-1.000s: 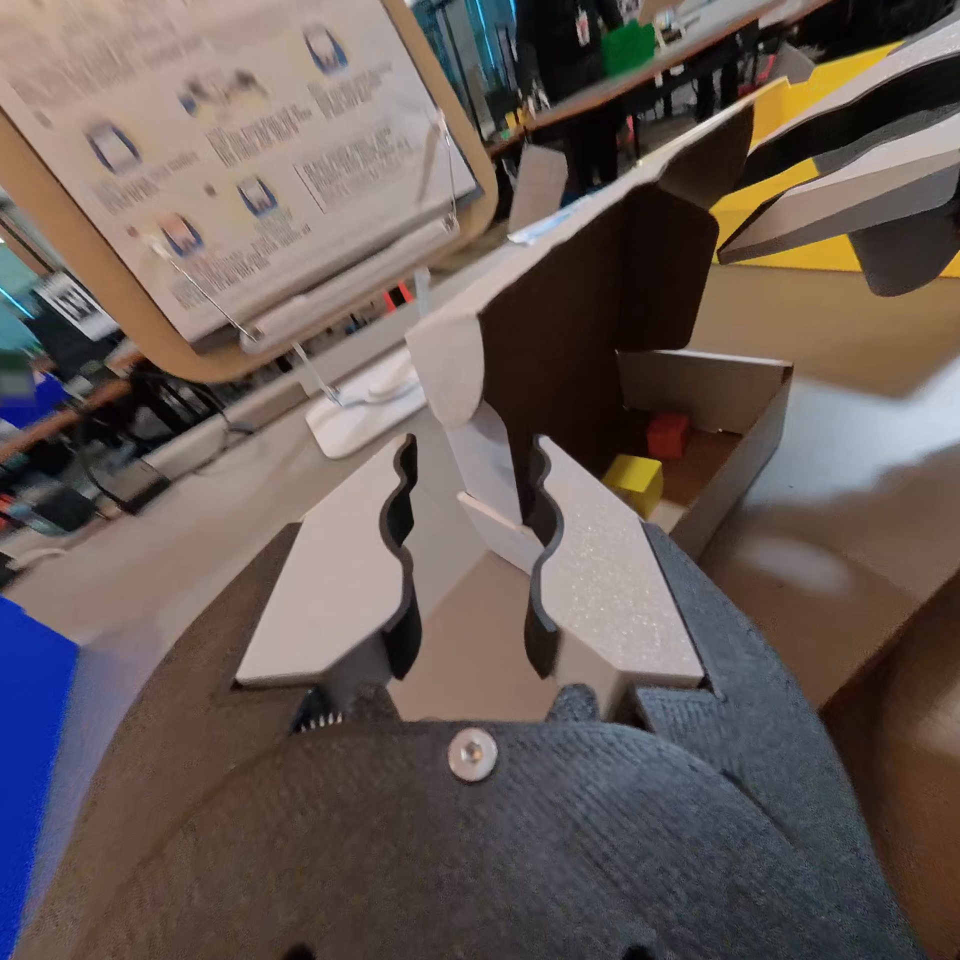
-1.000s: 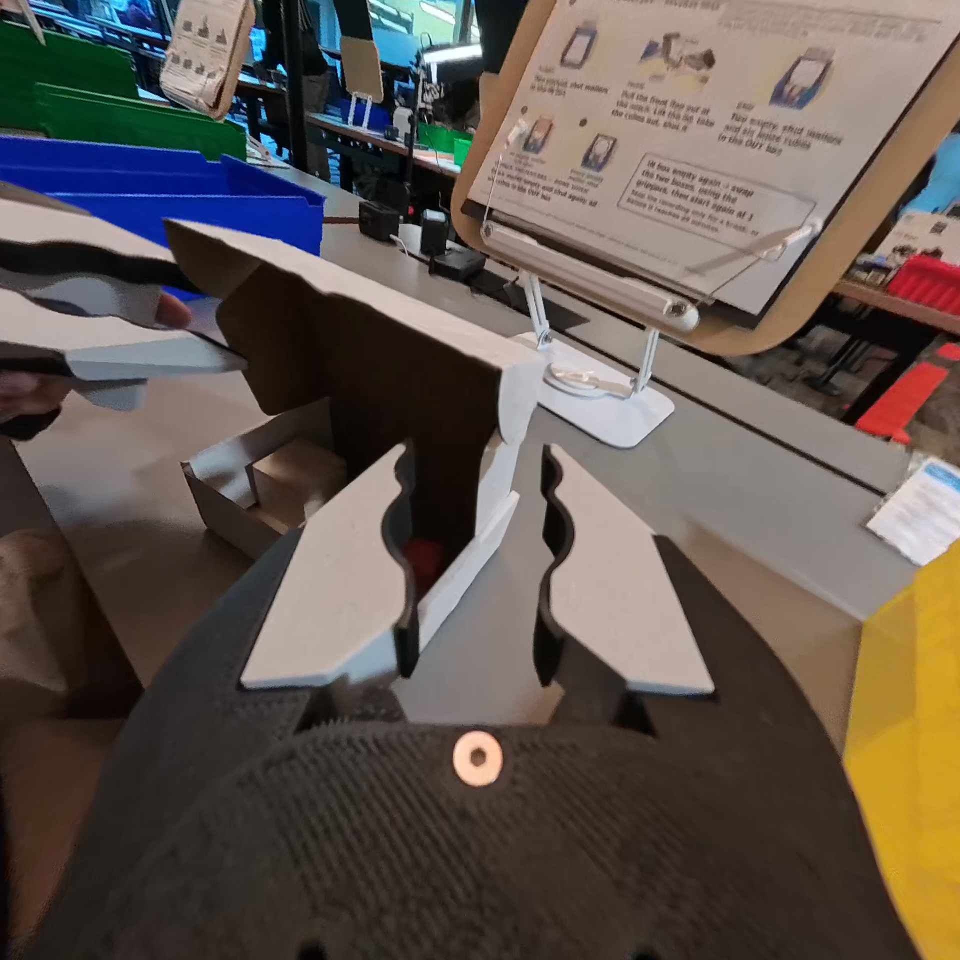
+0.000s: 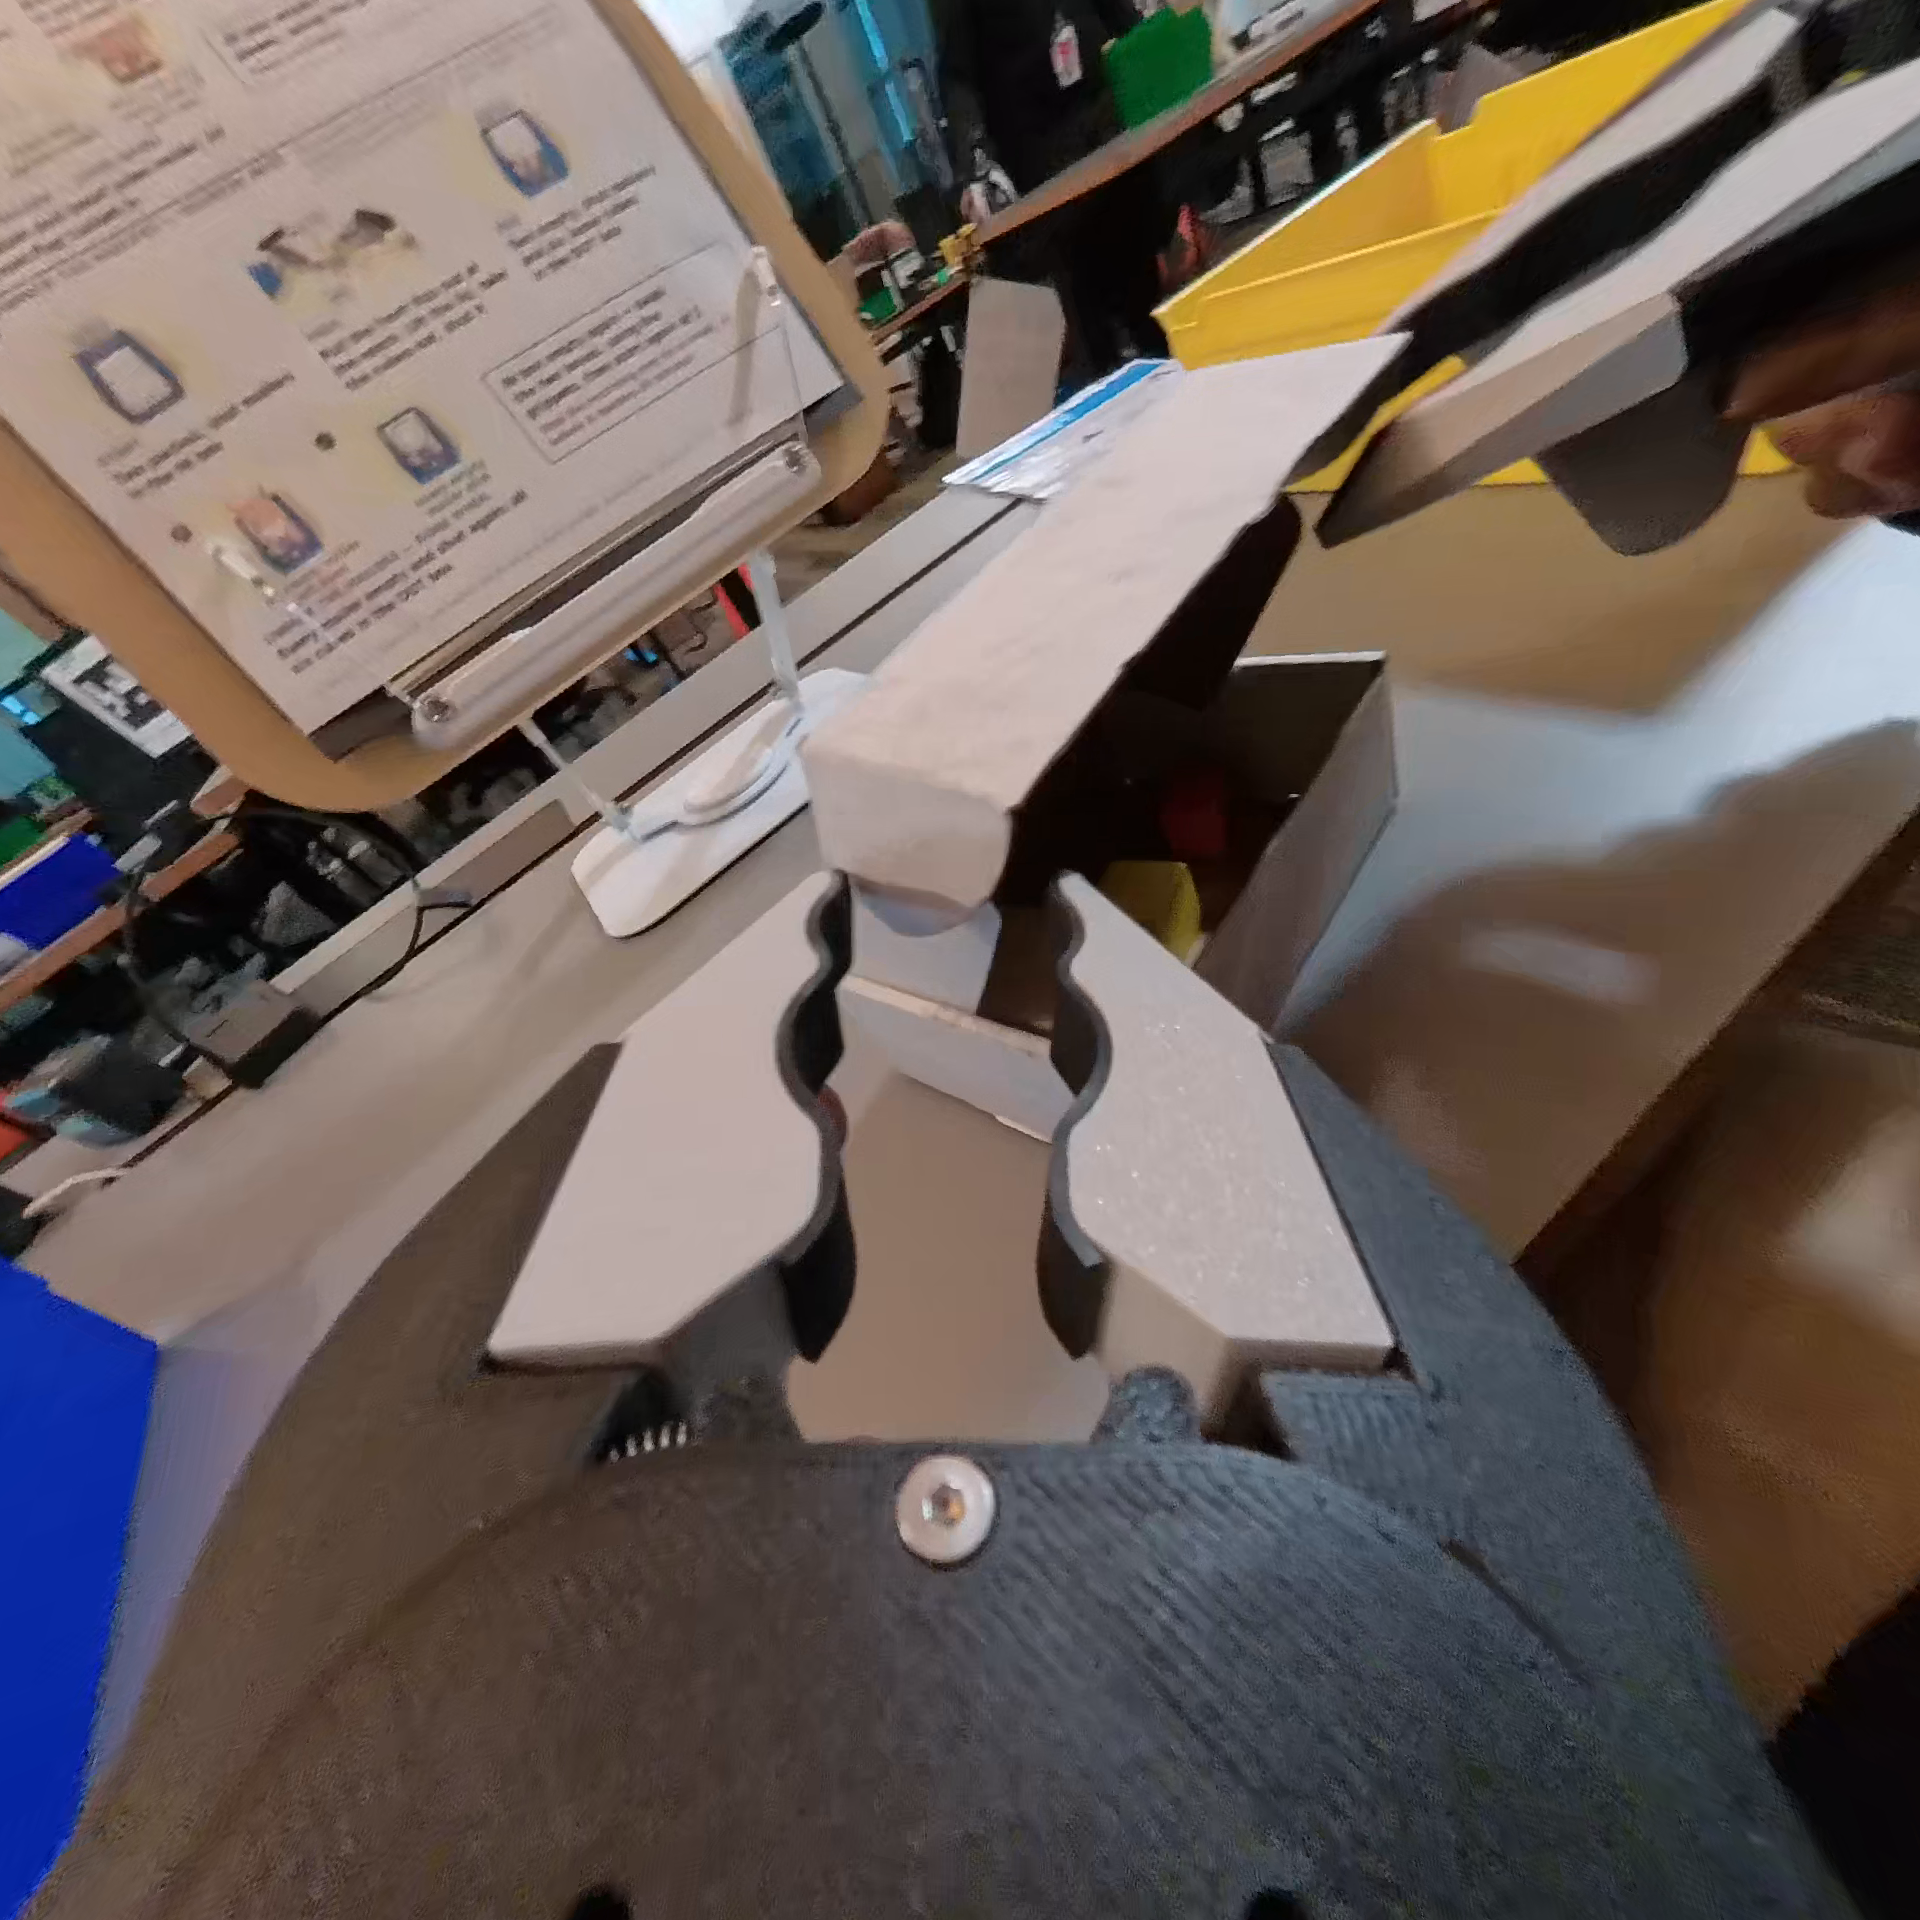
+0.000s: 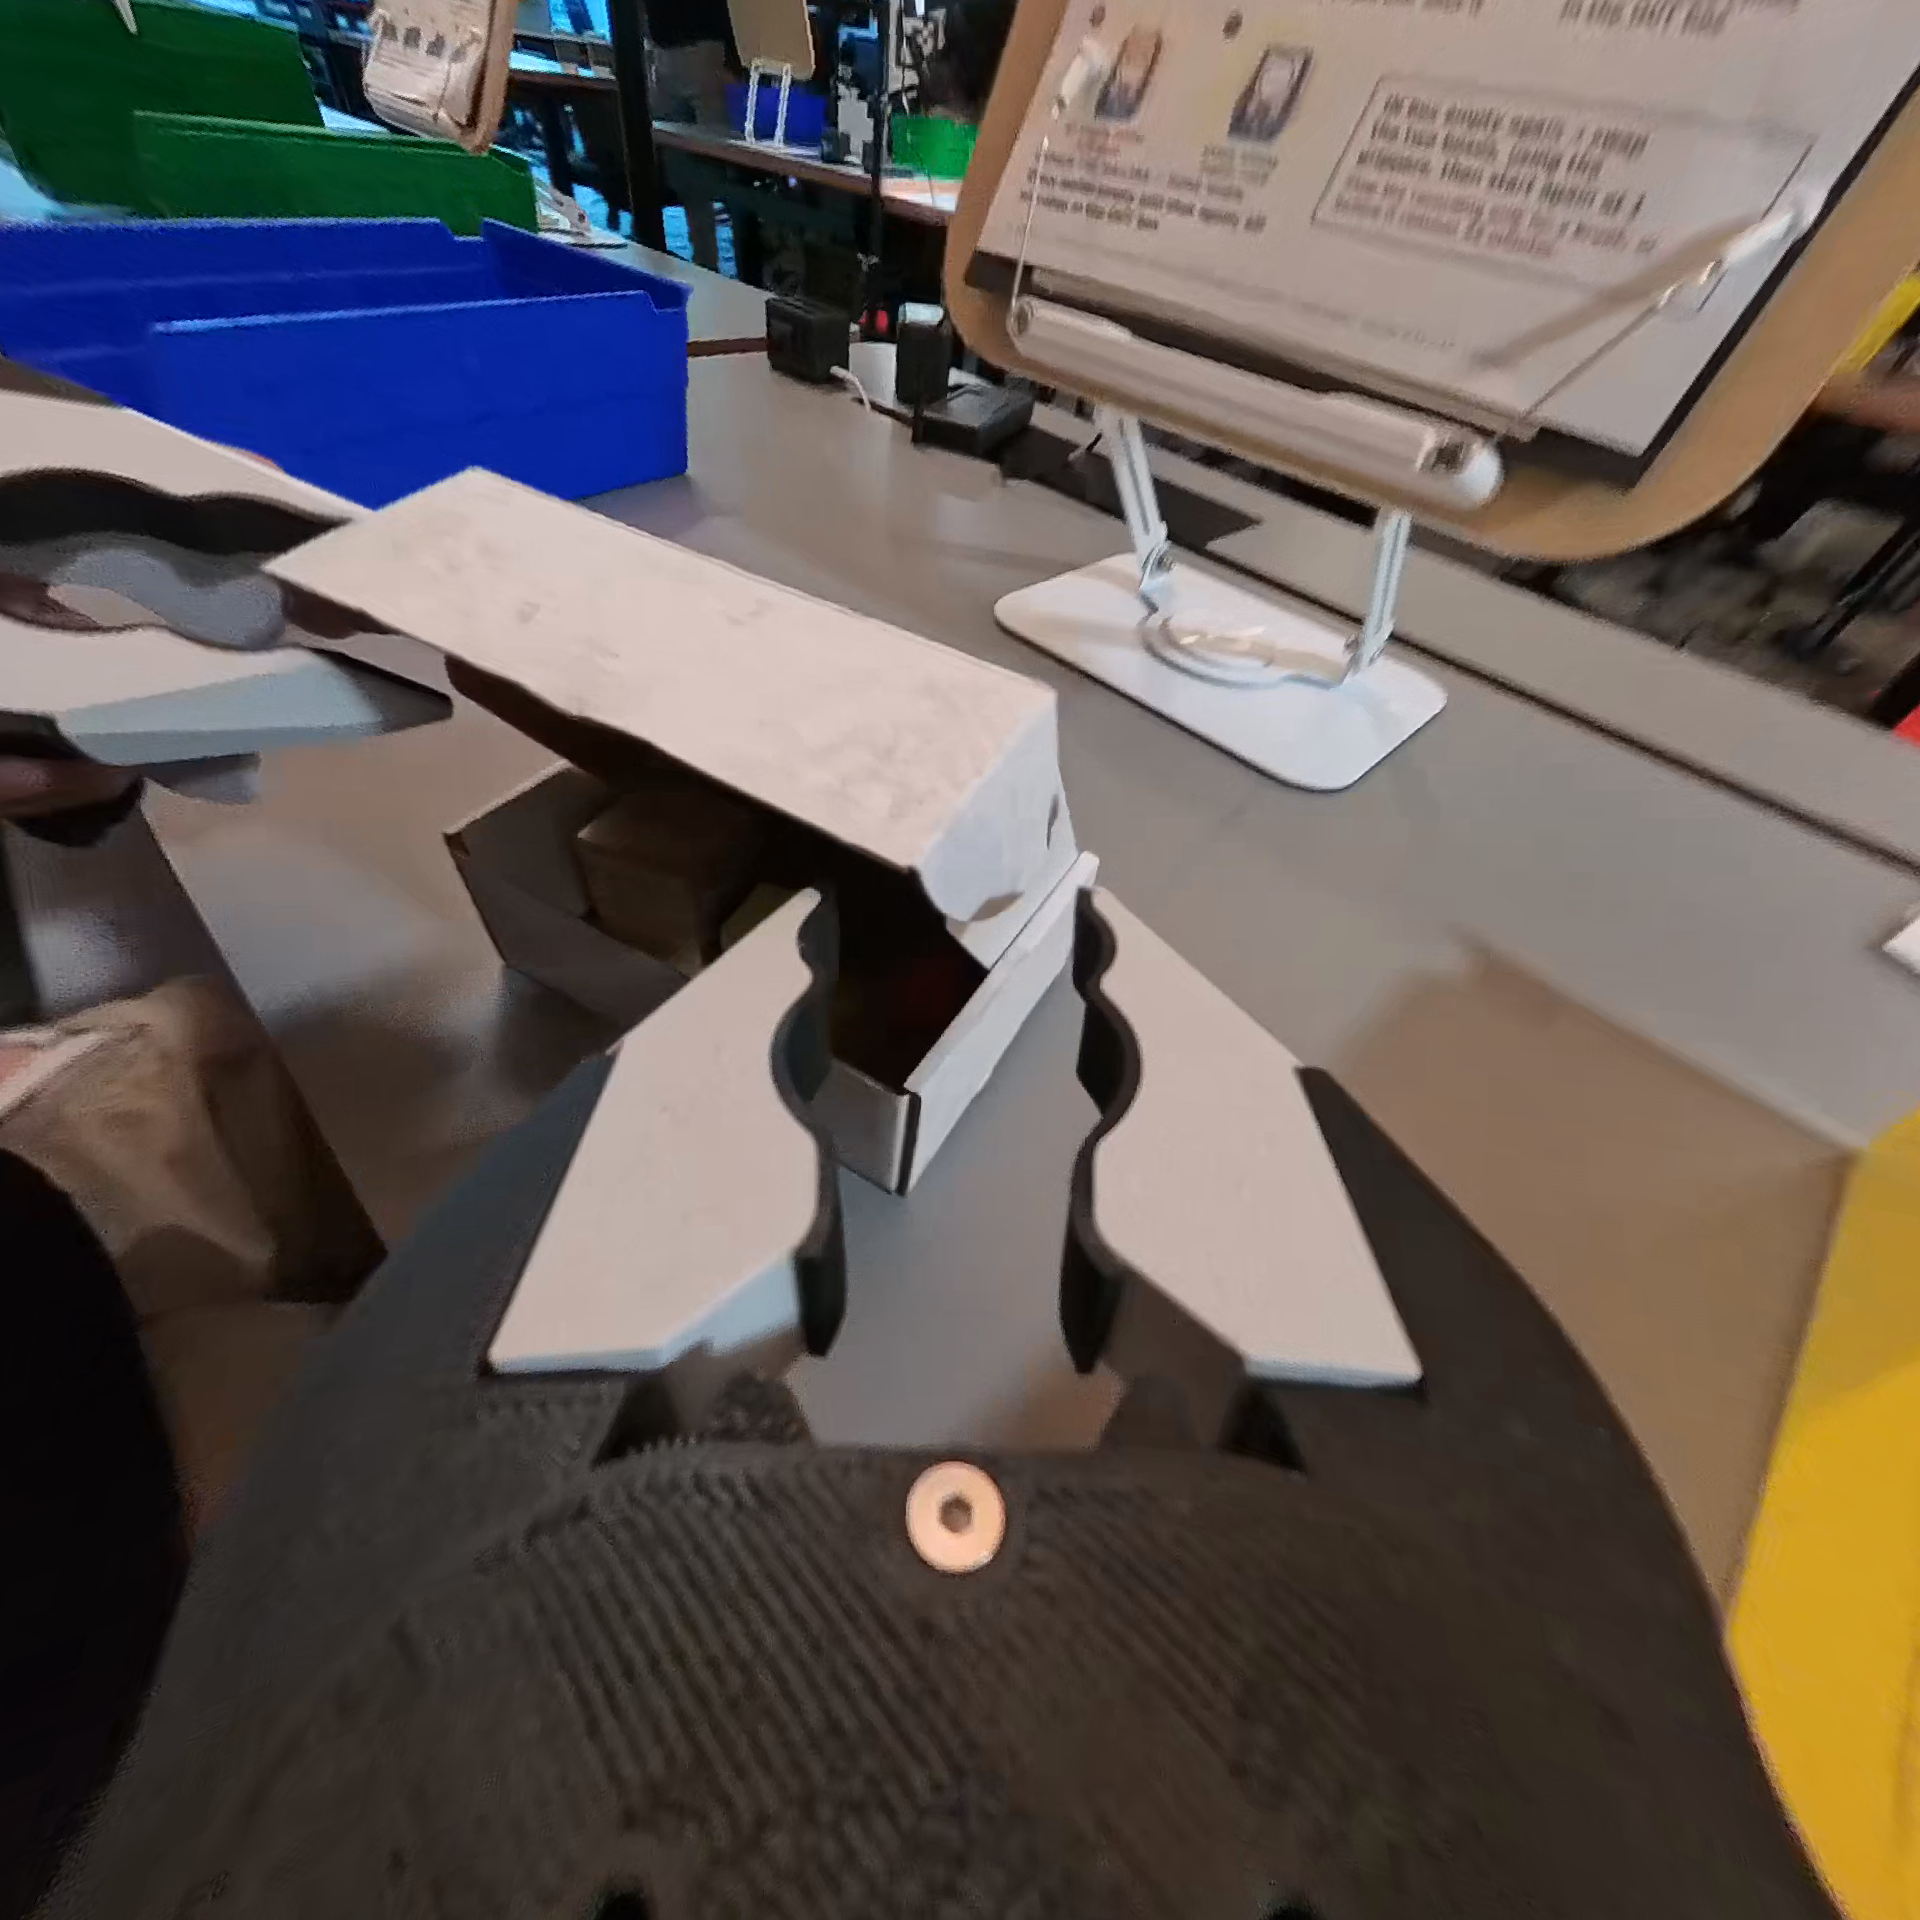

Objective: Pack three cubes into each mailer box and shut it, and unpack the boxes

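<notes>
The mailer box (image 3: 1309,790) sits on the grey worktop (image 4: 1351,894) in the middle of both wrist views, its lid (image 4: 665,665) tilted about halfway down over the tray. In the left wrist view a yellow cube (image 3: 1153,904) and a red cube (image 3: 1195,816) show in the shadow under the lid; whether a third is in there cannot be told.

The left hand-held gripper (image 3: 945,977) is spread, its jaws straddling the near end of the box where the lid's side flap (image 3: 914,857) hangs above the tray's corner; nothing is pinched. The right hand-held gripper (image 4: 951,971) is spread as well, with the opposite corner of the tray sitting between its fingers (image 4: 675,1174) and nothing visibly clamped. Each gripper also appears in the other's view, at the upper right of the left view and the mid-left of the right view, near the lid's free front edge, though contact there is blurred and cannot be confirmed.

The box's long axis runs from one gripper to the other, so each has an end of the box straight ahead and just beyond its fingertips; neither looks clearly nearer. What matters for closing, as I judge it, is that the side flaps hang just outside or above the tray walls. They would need to go inside as the lid drops, or the lid may jam.

A document stand (image 4: 1226,665) is behind the box, a blue bin (image 4: 416,353) at the upper left of the right view, and a yellow bin (image 3: 1382,260) at the upper right of the left view.
</notes>
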`<state>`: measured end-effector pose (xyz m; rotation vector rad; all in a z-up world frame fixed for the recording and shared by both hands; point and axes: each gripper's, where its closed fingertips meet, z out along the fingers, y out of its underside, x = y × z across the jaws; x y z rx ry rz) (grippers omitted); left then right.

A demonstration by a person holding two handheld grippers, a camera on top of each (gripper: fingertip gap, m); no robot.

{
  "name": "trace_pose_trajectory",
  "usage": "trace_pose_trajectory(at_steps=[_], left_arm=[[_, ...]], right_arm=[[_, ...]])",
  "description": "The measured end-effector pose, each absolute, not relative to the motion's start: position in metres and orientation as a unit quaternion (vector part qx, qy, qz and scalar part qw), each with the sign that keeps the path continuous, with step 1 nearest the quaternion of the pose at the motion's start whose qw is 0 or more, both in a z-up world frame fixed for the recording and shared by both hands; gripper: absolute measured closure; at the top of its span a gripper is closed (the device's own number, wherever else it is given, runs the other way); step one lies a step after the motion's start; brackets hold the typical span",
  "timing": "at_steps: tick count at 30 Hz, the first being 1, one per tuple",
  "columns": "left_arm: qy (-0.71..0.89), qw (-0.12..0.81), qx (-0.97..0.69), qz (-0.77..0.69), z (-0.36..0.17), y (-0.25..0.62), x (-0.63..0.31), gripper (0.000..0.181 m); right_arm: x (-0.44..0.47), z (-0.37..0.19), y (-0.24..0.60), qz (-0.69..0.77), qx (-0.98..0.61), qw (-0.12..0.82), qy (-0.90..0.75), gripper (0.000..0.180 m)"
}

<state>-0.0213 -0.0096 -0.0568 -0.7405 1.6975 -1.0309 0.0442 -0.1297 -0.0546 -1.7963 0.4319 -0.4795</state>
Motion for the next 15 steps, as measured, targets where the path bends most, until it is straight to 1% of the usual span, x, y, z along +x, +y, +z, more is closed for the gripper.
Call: trace_pose_trajectory(at_steps=[3,6,8,10,15], left_arm=[[0.697,0.499,-0.299,-0.419,-0.054,-0.011,-0.024,0.162],[0.697,0.501,-0.301,-0.416,-0.054,-0.012,-0.028,0.166],[0.697,0.503,-0.304,-0.410,-0.056,-0.011,-0.028,0.168],[0.699,0.507,-0.302,-0.405,-0.057,-0.010,-0.028,0.170],[0.714,0.490,-0.299,-0.402,-0.059,-0.012,-0.030,0.173]], right_arm=[[0.033,-0.048,-0.130,-0.274,-0.768,0.566,0.122,0.145],[0.025,-0.047,-0.132,-0.347,-0.768,0.534,0.073,0.158],[0.023,-0.046,-0.134,-0.366,-0.767,0.523,0.063,0.173],[0.022,-0.046,-0.133,-0.347,-0.771,0.529,0.073,0.175],[0.021,-0.047,-0.134,-0.233,-0.774,0.573,0.137,0.177]])
